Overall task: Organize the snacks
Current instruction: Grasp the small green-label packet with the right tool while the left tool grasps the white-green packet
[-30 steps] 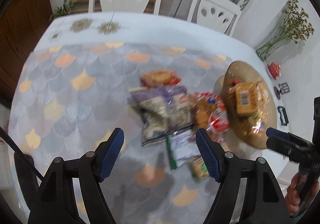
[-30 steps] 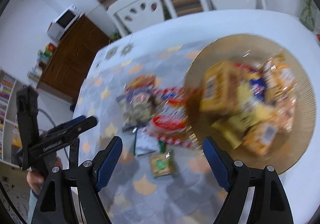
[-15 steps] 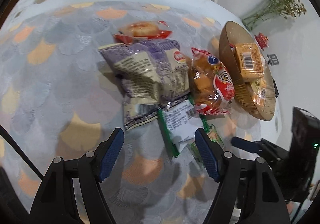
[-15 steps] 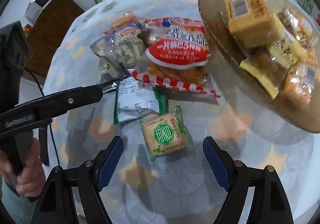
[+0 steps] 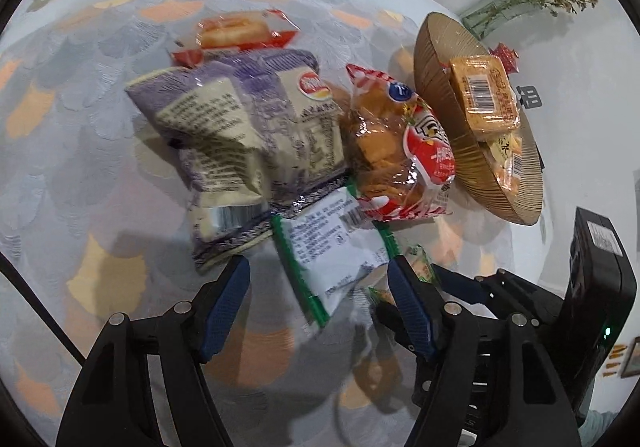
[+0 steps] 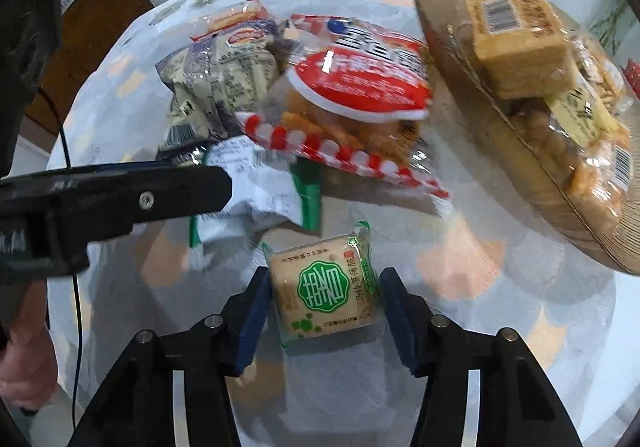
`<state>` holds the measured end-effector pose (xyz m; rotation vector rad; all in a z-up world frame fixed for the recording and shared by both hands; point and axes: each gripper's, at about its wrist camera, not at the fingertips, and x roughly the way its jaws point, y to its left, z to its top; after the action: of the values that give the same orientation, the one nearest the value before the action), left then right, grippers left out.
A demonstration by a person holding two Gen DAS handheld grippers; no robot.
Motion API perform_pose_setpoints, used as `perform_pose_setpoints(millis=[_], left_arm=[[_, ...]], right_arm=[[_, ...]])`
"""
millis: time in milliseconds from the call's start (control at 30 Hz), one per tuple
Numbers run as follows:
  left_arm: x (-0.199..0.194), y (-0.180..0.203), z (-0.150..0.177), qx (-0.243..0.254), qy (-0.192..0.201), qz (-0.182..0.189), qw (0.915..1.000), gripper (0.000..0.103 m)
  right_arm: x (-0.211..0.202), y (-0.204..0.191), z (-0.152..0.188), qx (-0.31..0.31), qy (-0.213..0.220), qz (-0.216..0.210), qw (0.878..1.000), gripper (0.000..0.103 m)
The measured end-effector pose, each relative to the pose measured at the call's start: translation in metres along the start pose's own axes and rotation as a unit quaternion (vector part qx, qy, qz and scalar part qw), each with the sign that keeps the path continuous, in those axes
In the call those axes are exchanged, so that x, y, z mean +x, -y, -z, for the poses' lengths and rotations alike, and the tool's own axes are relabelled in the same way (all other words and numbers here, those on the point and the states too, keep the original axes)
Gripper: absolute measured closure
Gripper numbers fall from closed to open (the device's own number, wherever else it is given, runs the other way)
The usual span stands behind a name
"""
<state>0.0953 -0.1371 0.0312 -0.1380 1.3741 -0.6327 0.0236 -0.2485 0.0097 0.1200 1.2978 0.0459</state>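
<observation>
Both grippers have dropped toward the table since the earlier frames, and the snacks now loom large in each view. Right gripper [image 6: 324, 303] has narrowed sharply: its jaws are closing around the small square biscuit pack [image 6: 324, 289] with the green seal, which lies flat on the tablecloth [image 6: 460, 347] between the blue pads. The left pad looks at the wrapper's edge, the right pad a little clear, so not yet clamped as far as I can tell.

Left gripper [image 5: 320, 297] stands half apart and is closing slowly over the near end of the white-and-green packet [image 5: 332, 247], at 6 o'clock of the purple chip bag [image 5: 248, 139]; the pads do not touch it.

Red snack bag [image 6: 352, 91] sits at 12 o'clock of the biscuit pack. Woven tray [image 6: 500, 127] lies at 2 o'clock, already loaded with a wafer block [image 6: 516, 35] and other packs.

Step in hand, by my reading: grasp the biscuit pack for the tray. To do it well, keep the pads low and square on the firm biscuit, not the loose wrapper seam. Lift straight before swinging toward the tray, clear of the left gripper's finger [image 6: 120, 199] at 10 o'clock.
</observation>
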Motion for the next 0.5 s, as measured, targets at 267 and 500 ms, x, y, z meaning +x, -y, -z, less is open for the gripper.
perform_pose_setpoints(millis=[267, 500], left_arm=[[0.026, 0.03, 0.0, 0.028, 0.0, -0.042, 0.9987, 0.034], [0.041, 0.054, -0.005, 0.055, 0.021, -0.09, 0.9942, 0.03]], right_arm=[[-0.011, 0.032, 0.014, 0.031, -0.007, 0.015, 0.999, 0.051], [-0.016, 0.05, 0.024, 0.051, -0.004, 0.014, 0.999, 0.051]])
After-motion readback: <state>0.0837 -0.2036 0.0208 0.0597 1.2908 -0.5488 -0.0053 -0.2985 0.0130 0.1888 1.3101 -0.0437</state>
